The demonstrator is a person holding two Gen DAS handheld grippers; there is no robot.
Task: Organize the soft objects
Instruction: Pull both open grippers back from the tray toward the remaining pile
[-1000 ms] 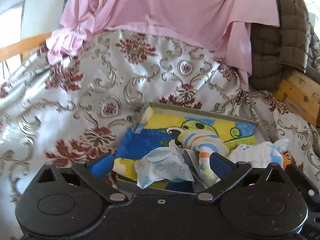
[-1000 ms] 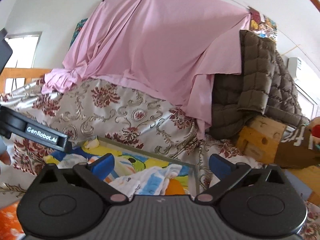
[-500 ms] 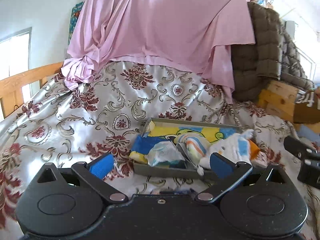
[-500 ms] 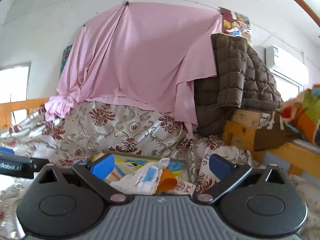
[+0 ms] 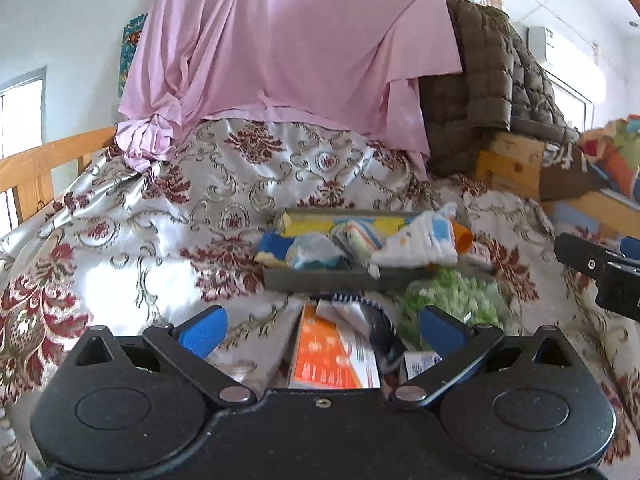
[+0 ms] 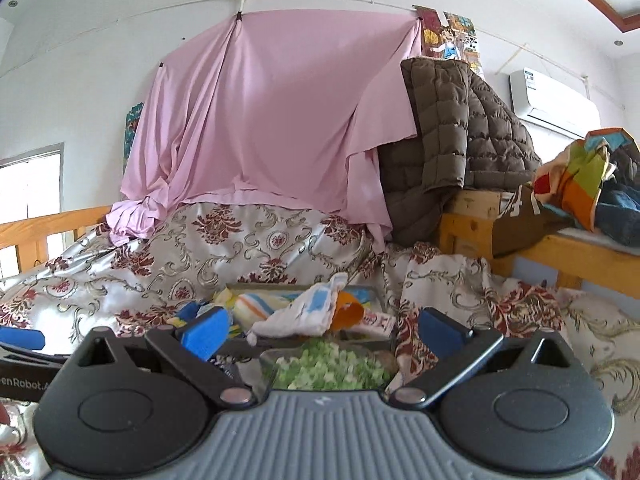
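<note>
A grey tray (image 5: 320,278) lies on the patterned bedspread and holds several soft items: a white cloth with blue and orange patches (image 5: 420,242), a striped sock (image 5: 358,236) and a pale crumpled cloth (image 5: 314,252). The tray (image 6: 370,290) and white cloth (image 6: 304,314) also show in the right wrist view. My left gripper (image 5: 320,326) is open and empty, well short of the tray, above an orange packet (image 5: 326,354). My right gripper (image 6: 320,328) is open and empty, above a green-and-white item (image 6: 328,368) that also shows in the left wrist view (image 5: 452,296).
A floral satin bedspread (image 5: 160,232) covers the bed. A pink sheet (image 6: 260,120) hangs behind it, with a brown quilted jacket (image 6: 460,140) to the right. A wooden rail (image 5: 44,168) runs on the left. A wooden shelf (image 6: 560,248) with colourful clothes stands on the right.
Both grippers have pulled back from the tray, which now looks smaller and farther. The orange packet and green item have come into view below the fingers. Both stay open.
</note>
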